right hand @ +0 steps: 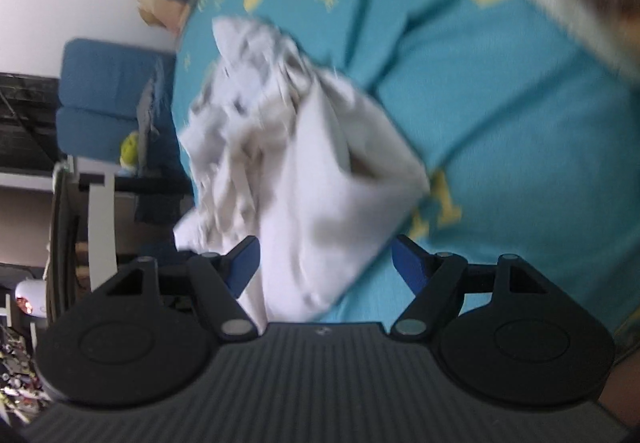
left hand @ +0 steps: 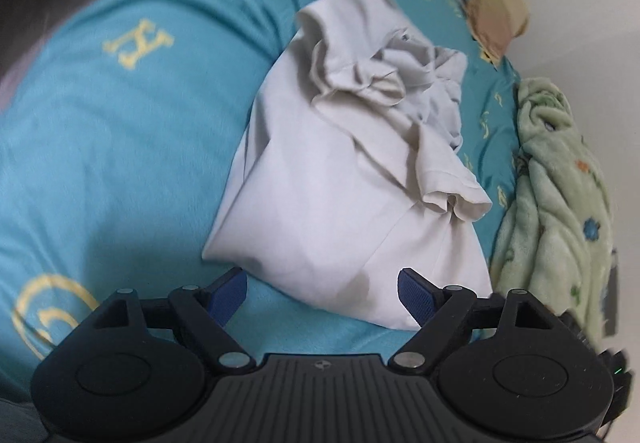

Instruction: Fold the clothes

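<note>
- The white shirt (left hand: 344, 163) lies bunched on the teal bedspread (left hand: 120, 147), its crumpled sleeves heaped at the far end.
- To its left in the left wrist view, the bedspread is bare and wide, giving free passage.
- To its right, a green fleece blanket (left hand: 556, 195) crowds close beside the shirt, leaving only a narrow teal strip.
- Beyond the shirt, a checked pillow (left hand: 488, 3) sits against the wall (left hand: 592, 23), closing that side.

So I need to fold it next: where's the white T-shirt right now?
The white T-shirt lies crumpled on the teal bedsheet, centre of the left wrist view, just left of the green fleece blanket.
</note>
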The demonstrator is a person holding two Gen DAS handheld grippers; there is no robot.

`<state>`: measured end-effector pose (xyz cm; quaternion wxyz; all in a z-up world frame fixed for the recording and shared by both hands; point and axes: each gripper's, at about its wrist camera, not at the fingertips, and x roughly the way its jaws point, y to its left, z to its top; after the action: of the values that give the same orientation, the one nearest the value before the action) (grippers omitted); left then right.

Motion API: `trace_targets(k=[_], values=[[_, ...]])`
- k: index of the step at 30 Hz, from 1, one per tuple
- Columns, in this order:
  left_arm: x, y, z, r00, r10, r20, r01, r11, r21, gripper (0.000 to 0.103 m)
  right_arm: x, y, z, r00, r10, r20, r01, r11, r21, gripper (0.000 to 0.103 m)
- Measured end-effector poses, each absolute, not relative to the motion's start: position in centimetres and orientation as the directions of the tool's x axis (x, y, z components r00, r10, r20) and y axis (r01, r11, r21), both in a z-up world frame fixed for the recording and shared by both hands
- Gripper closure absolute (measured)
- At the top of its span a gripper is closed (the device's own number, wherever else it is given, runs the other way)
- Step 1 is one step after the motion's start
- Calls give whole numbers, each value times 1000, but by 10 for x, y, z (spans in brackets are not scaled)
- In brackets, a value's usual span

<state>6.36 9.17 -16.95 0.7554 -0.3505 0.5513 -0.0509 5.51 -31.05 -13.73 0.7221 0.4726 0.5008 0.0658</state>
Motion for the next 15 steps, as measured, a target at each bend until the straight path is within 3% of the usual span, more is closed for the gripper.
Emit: trace_targets(k=[6, 7, 10, 11, 12, 14, 15], values=[[75, 110, -202, 396, -516, -759, -426, 629, -650, 19, 66, -301, -151, 512, 522, -683, 379, 576, 724, 29], [76, 113, -201, 412, -510, -755, -424, 625, -655, 24, 67, -302, -152, 526, 488, -697, 382, 597, 706, 32], [77, 119, -202, 433, -490, -757, -450, 610, -652, 40, 72, -305, -151, 553, 441, -707, 374, 627, 683, 70], [76, 122, -203, 438, -487, -756, -461, 600, -654, 50, 73, -306, -151, 557, 442, -703, 372, 624, 687, 86], [75, 124, -203, 442, -484, -755, -468, 594, -655, 55, 74, -307, -150, 563, 444, -698, 368, 621, 692, 89], [75, 127, -201, 460, -484, -745, -464, 584, -666, 78, 75, -307, -146, 588, 445, -676, 338, 624, 705, 93], [75, 127, -198, 473, -484, -736, -457, 580, -675, 83, 76, -305, -143, 597, 443, -669, 322, 631, 706, 94]])
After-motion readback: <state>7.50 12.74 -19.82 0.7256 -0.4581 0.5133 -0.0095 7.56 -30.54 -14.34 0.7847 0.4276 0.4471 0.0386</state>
